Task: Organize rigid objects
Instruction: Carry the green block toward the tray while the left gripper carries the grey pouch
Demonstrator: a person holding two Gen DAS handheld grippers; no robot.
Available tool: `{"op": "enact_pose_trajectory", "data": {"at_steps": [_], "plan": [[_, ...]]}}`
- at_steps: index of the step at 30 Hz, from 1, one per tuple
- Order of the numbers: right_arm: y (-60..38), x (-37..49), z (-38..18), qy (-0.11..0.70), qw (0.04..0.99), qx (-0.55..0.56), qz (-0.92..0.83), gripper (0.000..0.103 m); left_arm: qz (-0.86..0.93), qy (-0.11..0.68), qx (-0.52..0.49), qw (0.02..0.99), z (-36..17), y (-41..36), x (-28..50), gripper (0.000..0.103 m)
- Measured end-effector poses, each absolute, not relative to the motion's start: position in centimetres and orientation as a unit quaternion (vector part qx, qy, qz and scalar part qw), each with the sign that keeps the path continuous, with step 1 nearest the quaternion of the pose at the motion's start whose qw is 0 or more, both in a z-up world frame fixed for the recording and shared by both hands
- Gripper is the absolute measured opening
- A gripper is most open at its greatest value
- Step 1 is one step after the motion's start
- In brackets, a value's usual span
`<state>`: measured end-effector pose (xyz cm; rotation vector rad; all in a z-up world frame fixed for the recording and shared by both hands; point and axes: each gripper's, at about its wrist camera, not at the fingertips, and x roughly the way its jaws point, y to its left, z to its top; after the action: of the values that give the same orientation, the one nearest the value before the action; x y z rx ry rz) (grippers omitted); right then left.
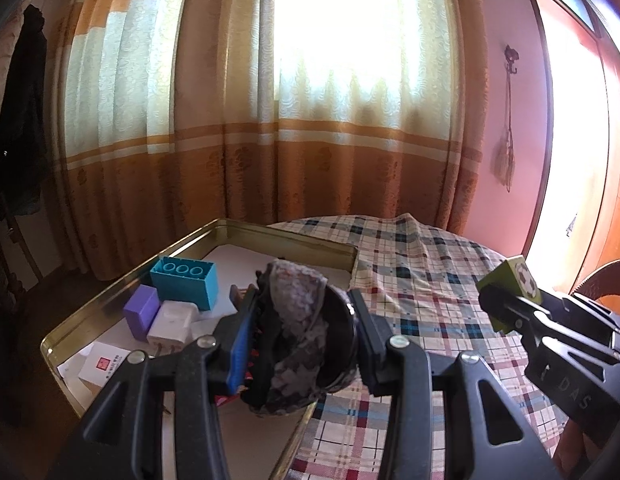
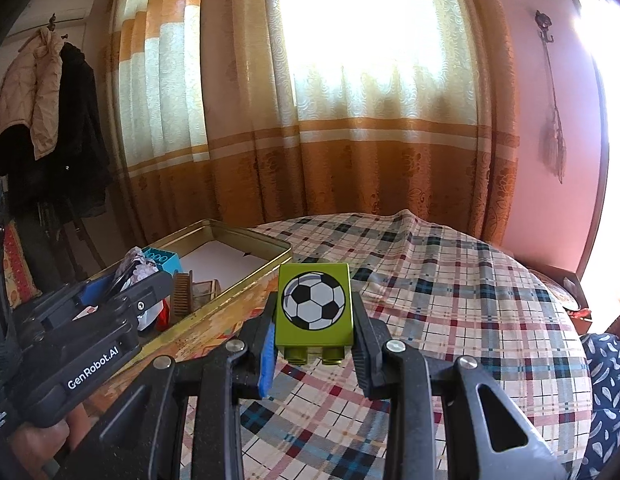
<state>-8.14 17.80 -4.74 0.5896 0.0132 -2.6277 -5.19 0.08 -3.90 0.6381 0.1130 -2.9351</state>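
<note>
My left gripper is shut on a dark round object wrapped in grey patterned cloth and holds it above the near right edge of the gold metal tin. My right gripper is shut on a green toy brick with a football picture, held above the plaid tablecloth to the right of the tin. In the left wrist view the green brick shows at the right. Inside the tin lie a teal brick, a purple block and a white charger.
A white card with a red mark lies in the tin's near left corner. A brown comb and a small box stand in the tin. Orange curtains hang behind the table. Coats hang at the left.
</note>
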Motion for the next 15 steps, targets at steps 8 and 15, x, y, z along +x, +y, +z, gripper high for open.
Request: {"op": "enact_pose_trajectory", "data": {"at_steps": [8,15], "plan": [[17.2,-7.7,-4.7,0.007,0.231,0.211,-0.95,0.034,-0.975,0.037,0.208,0.069,-3.8,-0.2,-4.8,0.043],[16.4,-7.1,-4.7,0.012,0.24,0.211,-0.947,0.034,-0.975,0.037,0.206,0.07,-3.7,-0.5,-4.4,0.043]]}}
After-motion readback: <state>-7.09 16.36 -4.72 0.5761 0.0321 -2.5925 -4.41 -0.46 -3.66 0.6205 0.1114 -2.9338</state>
